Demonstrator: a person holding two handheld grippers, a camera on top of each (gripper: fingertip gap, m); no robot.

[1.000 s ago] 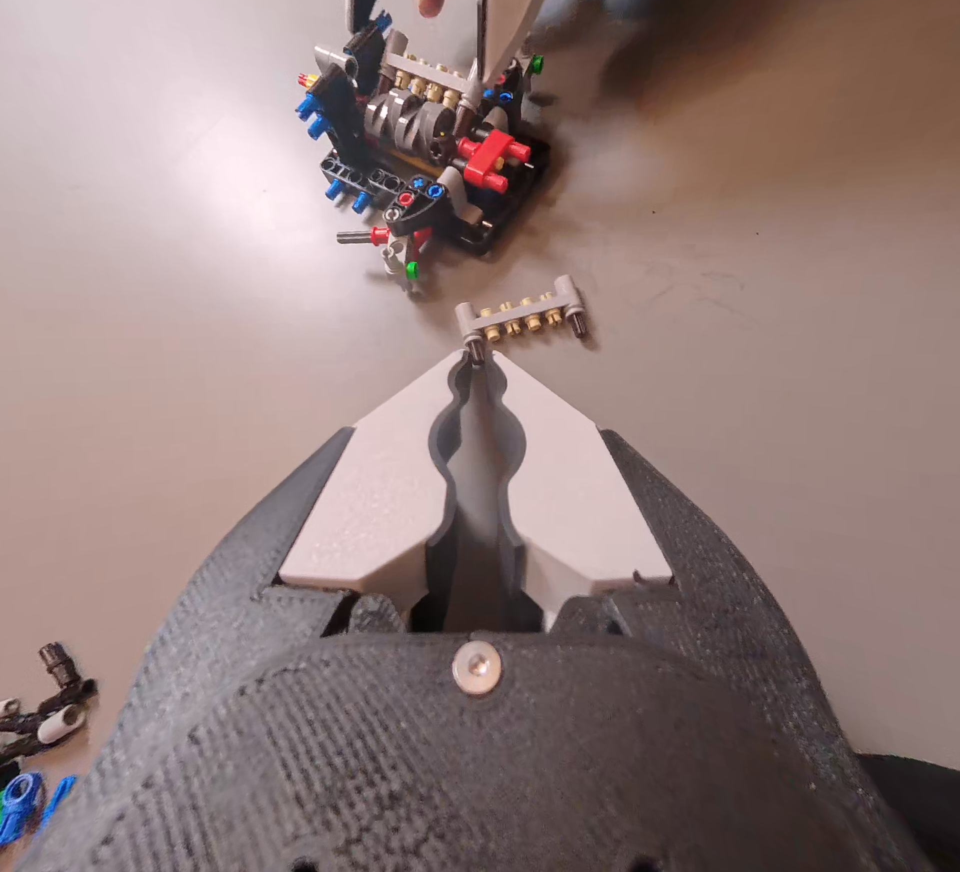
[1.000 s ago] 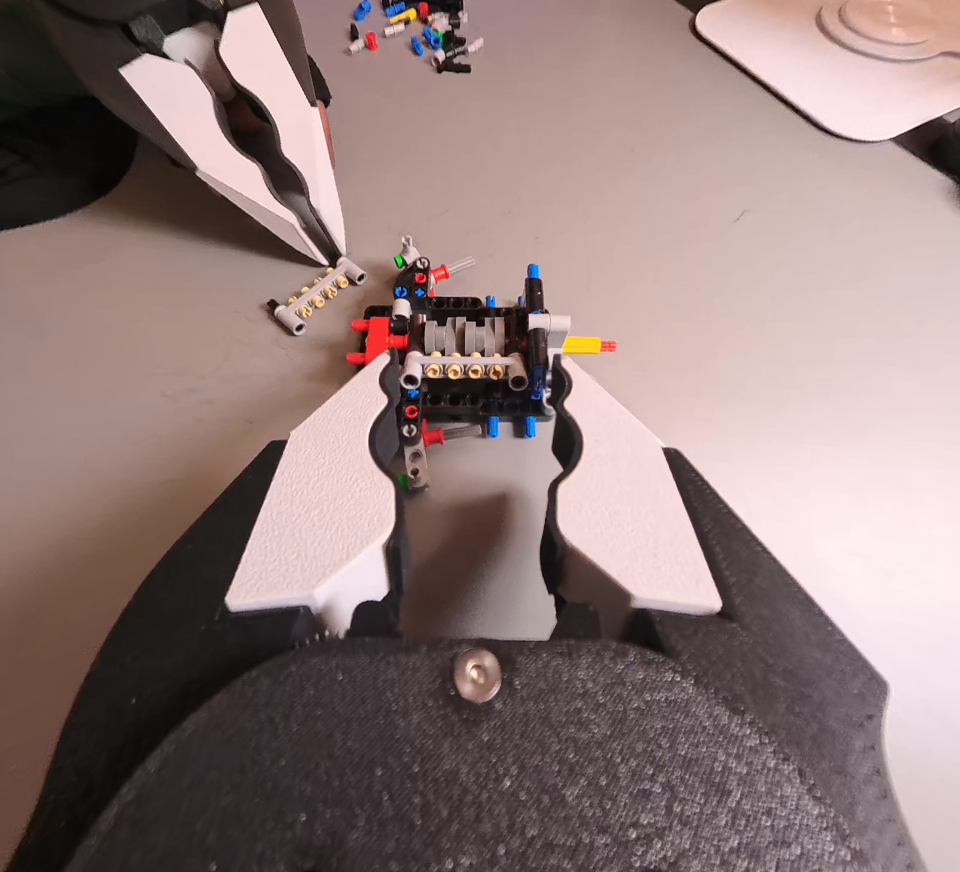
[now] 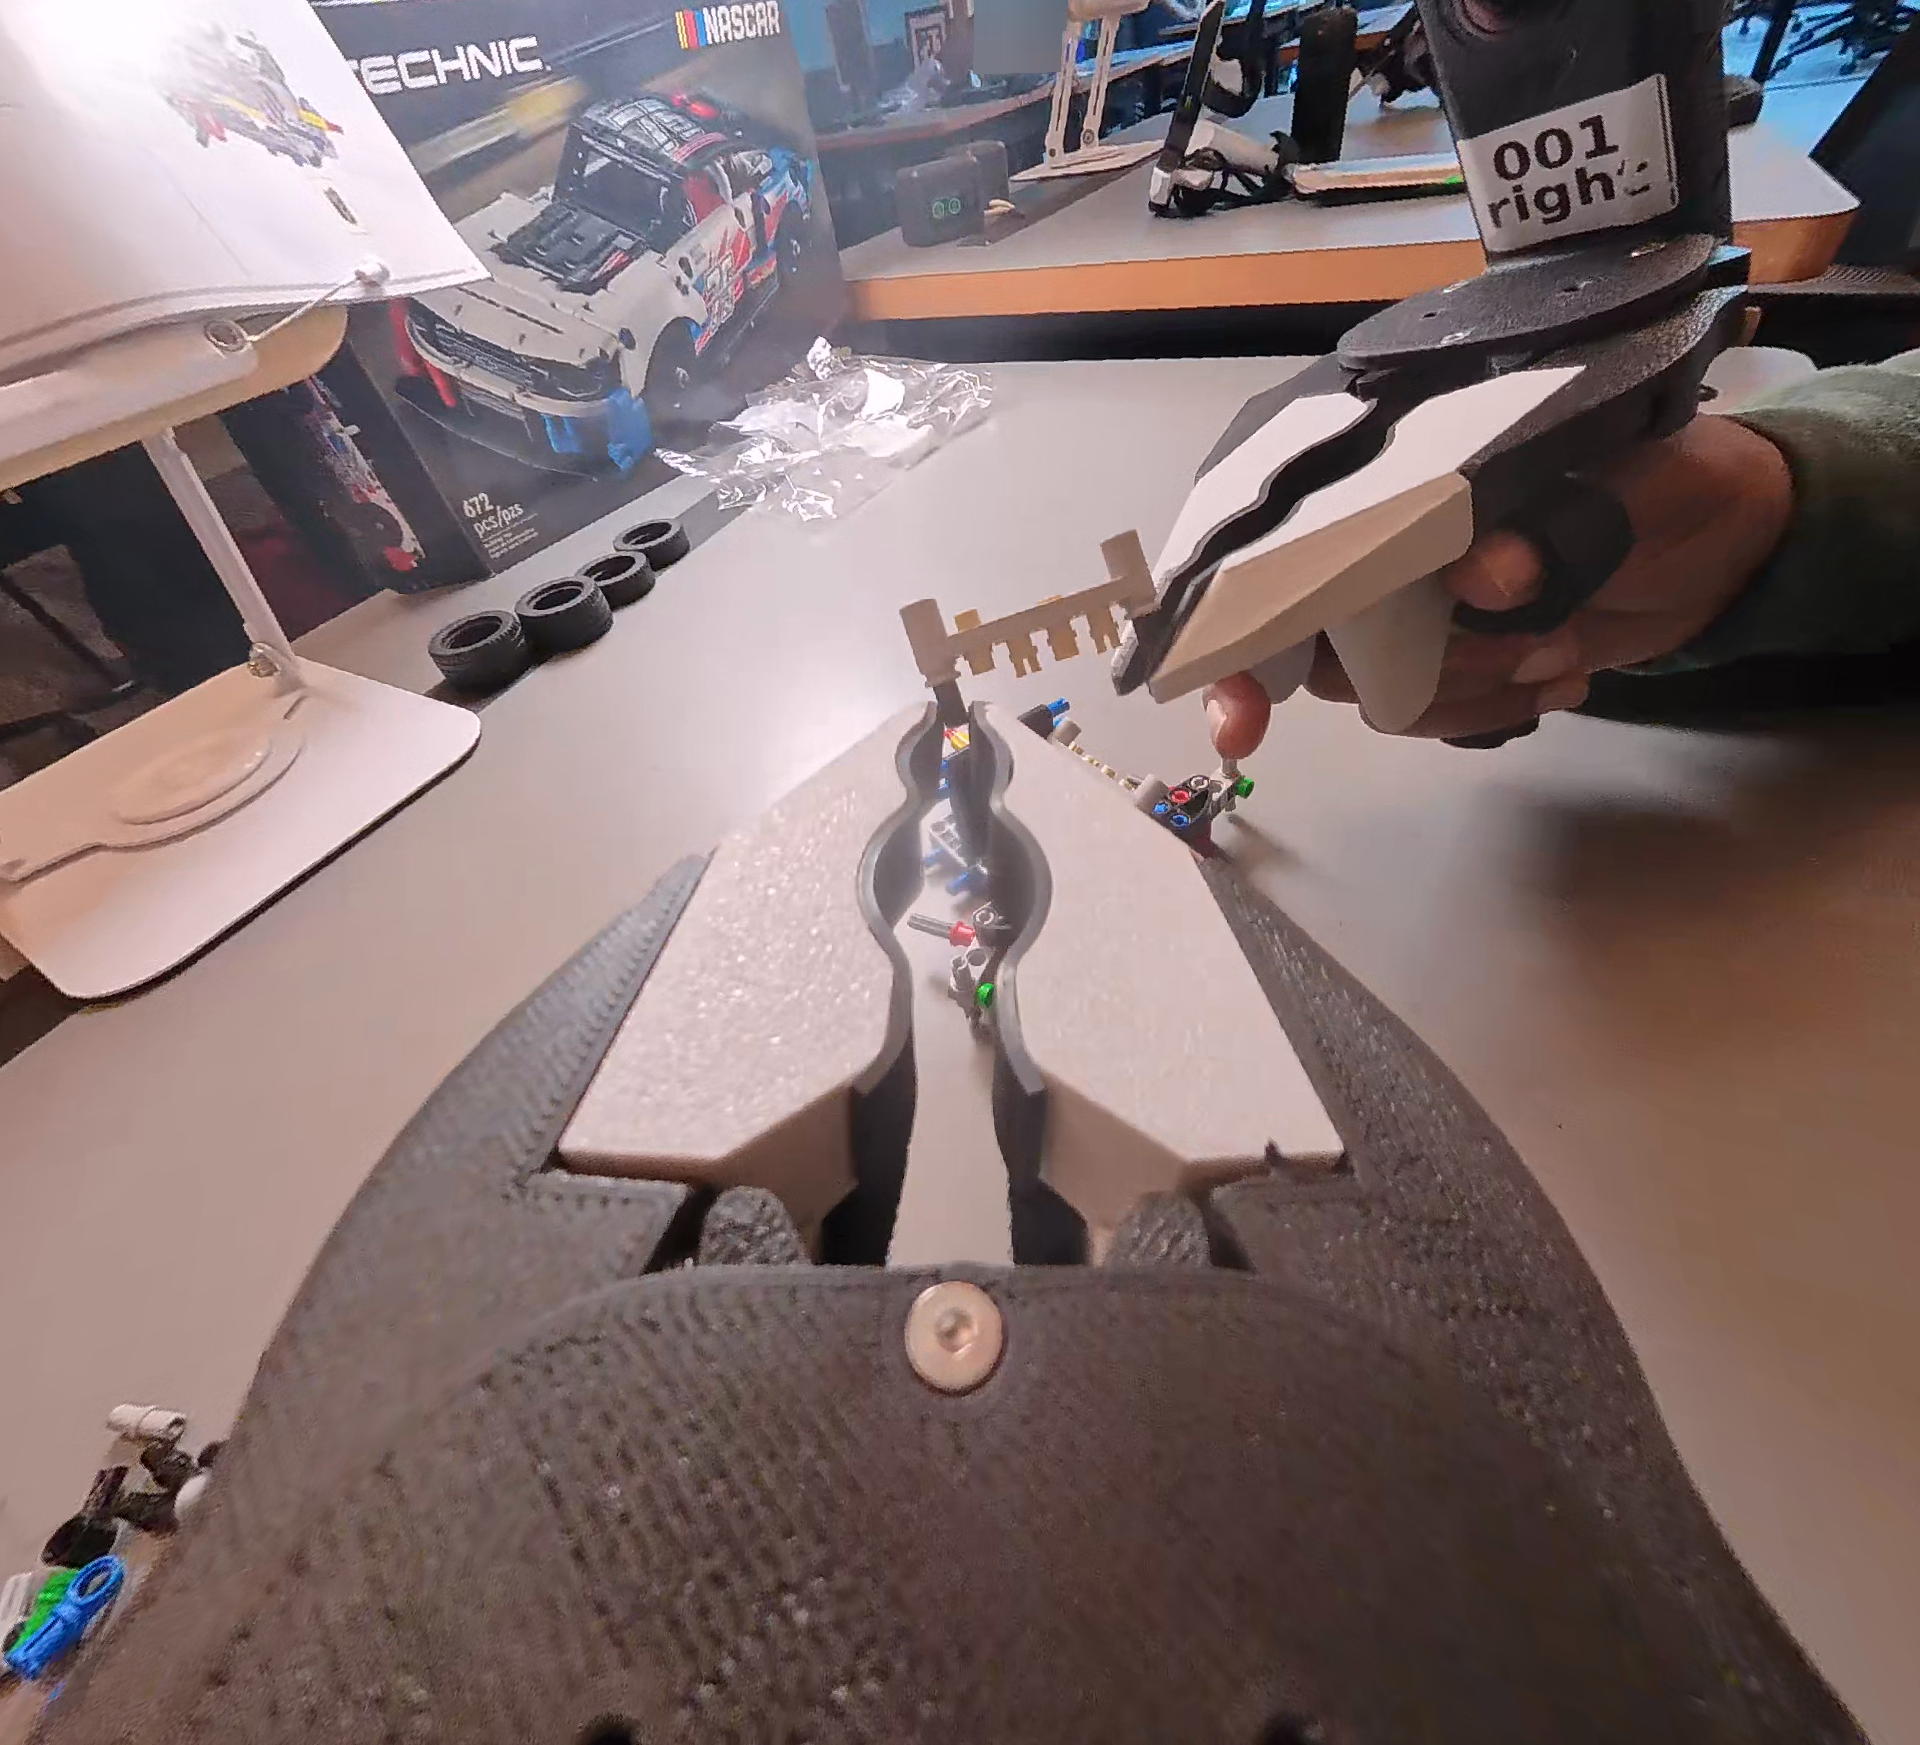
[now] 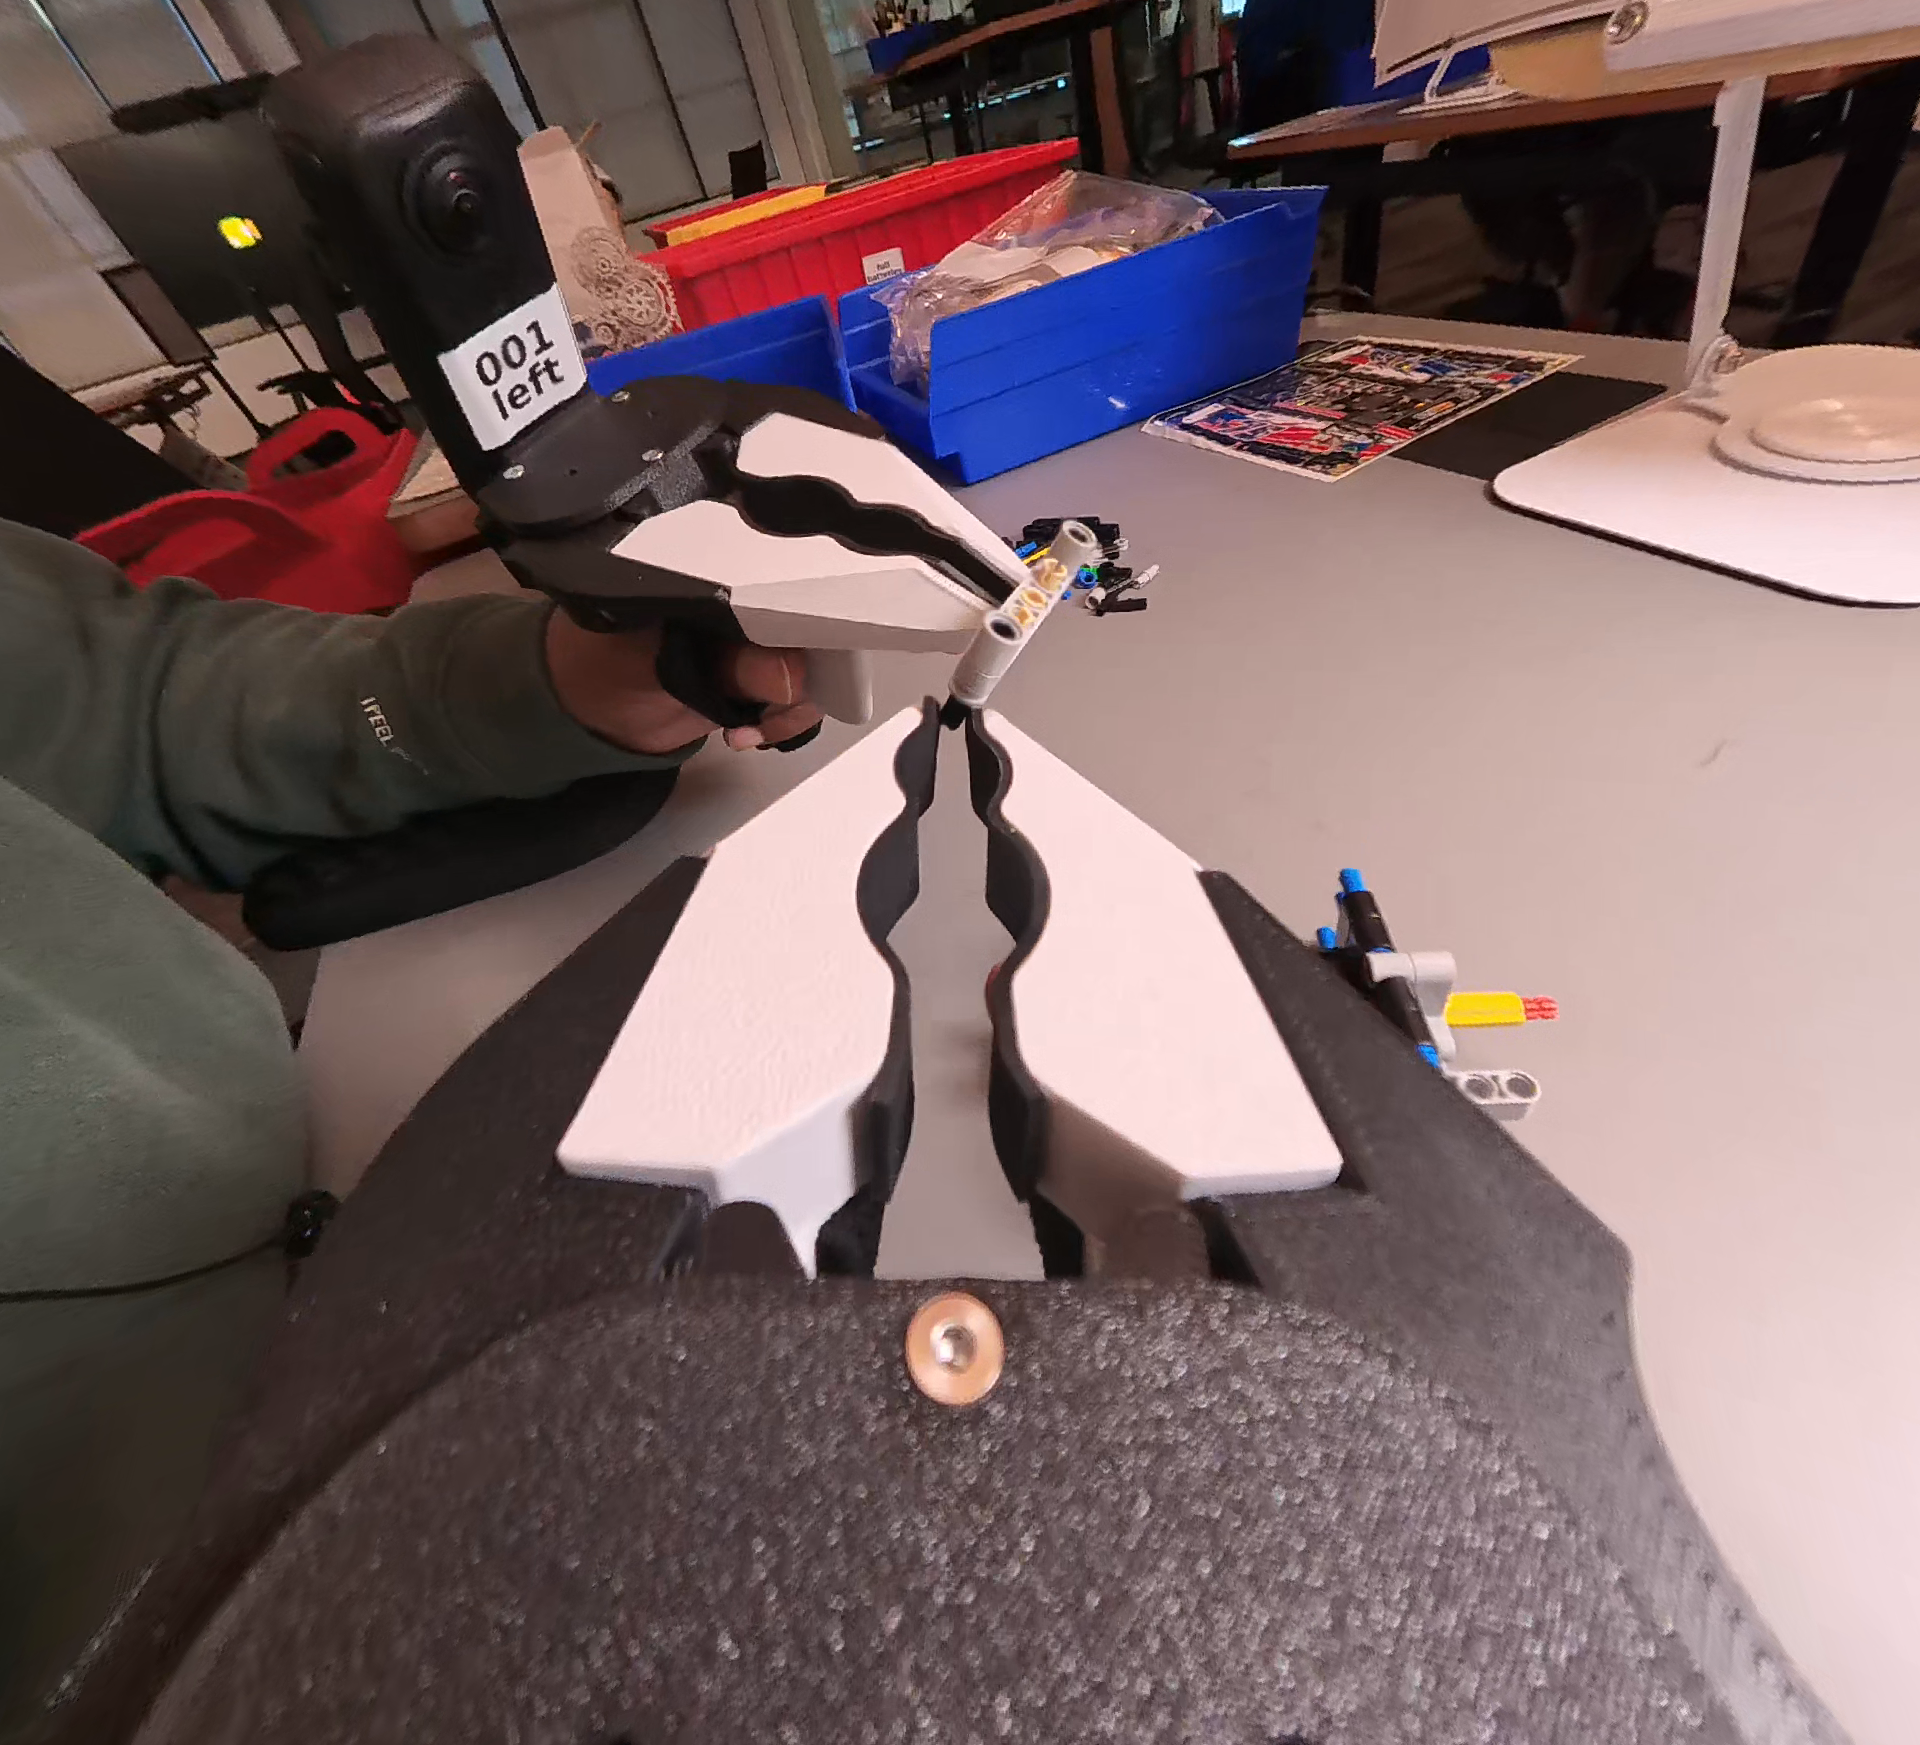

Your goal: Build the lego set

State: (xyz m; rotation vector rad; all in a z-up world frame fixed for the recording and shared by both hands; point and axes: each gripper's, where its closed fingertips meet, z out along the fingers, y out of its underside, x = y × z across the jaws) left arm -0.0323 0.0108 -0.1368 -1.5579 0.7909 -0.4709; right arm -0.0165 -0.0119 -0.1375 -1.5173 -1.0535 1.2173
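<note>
I had both grippers, left and right, clamped on one grey bar midair. The model sat below, mostly hidden behind my left fingers; tyres and box beyond.

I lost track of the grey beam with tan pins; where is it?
The grey beam with tan pins is off the table, held between the left tool and the right tool, above the engine assembly.

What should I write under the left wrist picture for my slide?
Two hand-held grippers, left and right, hold a grey Lego beam with tan pins in the air above the table.
</note>
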